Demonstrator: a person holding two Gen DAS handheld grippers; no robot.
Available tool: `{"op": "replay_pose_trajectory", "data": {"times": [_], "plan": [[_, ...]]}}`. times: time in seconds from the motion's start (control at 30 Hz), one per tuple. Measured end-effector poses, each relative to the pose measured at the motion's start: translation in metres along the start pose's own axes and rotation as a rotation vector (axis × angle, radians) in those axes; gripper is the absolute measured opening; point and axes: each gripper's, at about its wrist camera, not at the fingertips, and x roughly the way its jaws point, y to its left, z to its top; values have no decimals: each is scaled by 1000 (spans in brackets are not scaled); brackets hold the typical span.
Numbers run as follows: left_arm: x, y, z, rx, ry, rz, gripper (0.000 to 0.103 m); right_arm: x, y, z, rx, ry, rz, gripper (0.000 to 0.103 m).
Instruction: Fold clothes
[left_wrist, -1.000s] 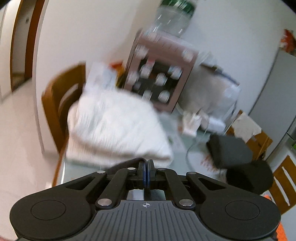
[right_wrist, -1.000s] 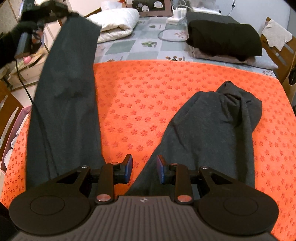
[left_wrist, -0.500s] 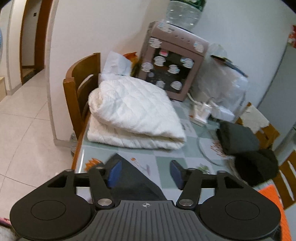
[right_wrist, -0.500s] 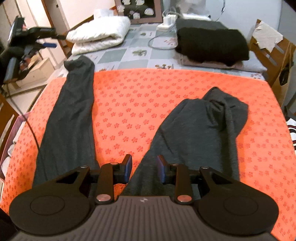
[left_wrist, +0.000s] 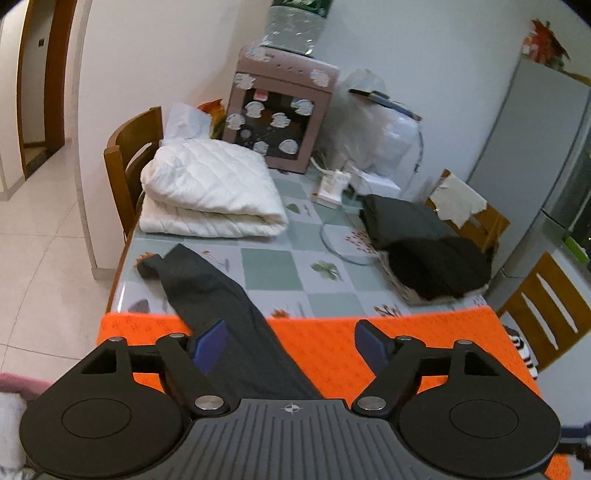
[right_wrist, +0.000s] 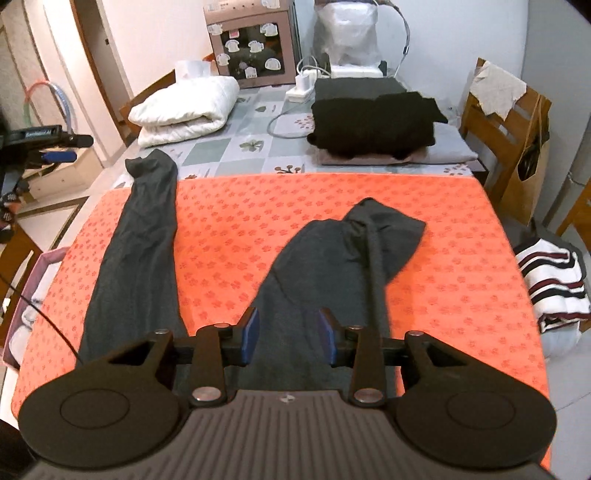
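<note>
Dark grey trousers spread on orange mat over worktop.
Waist hidden under right gripper; two legs counted, right one crumpled. Left gripper wide apart, just opened, holding nothing; right gripper parted, opening, cloth unpinched.

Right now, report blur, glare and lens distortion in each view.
Left wrist view: mostly sharp; strong fisheye bends the wall and doorway; the plastic-wrapped item by the wall looks soft. Right wrist view: slight motion blur on the bunched trouser leg; orange mat bright, no glare.
</note>
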Motion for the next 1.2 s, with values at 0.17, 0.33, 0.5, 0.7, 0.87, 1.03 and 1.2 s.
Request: {"op": "replay_pose_trajectory", "data": {"times": [0.17,0.33,0.5,0.7,0.87,1.03,1.2], "plan": [[-35,-54,-38,29,-40,54,83,-16,-32,-11,-80,2,32,41],[-63,-109,-90,-46,-48,116,83,-25,-68,-19,-194,17,114,41],[-77,-158,-135,-116,-27,171,83,-32,-96,-14,-312,29,177,41],[-85,-206,-161,-138,-23,193,83,-37,-124,-5,-351,30,224,41],[-78,-245,-173,-129,-17,203,83,-31,-149,8,-369,20,249,41],[-70,-293,-184,-133,-36,269,83,-10,-179,27,-431,27,318,41],[-62,-343,-202,-248,-65,390,83,20,-208,57,-545,57,416,41]]}}
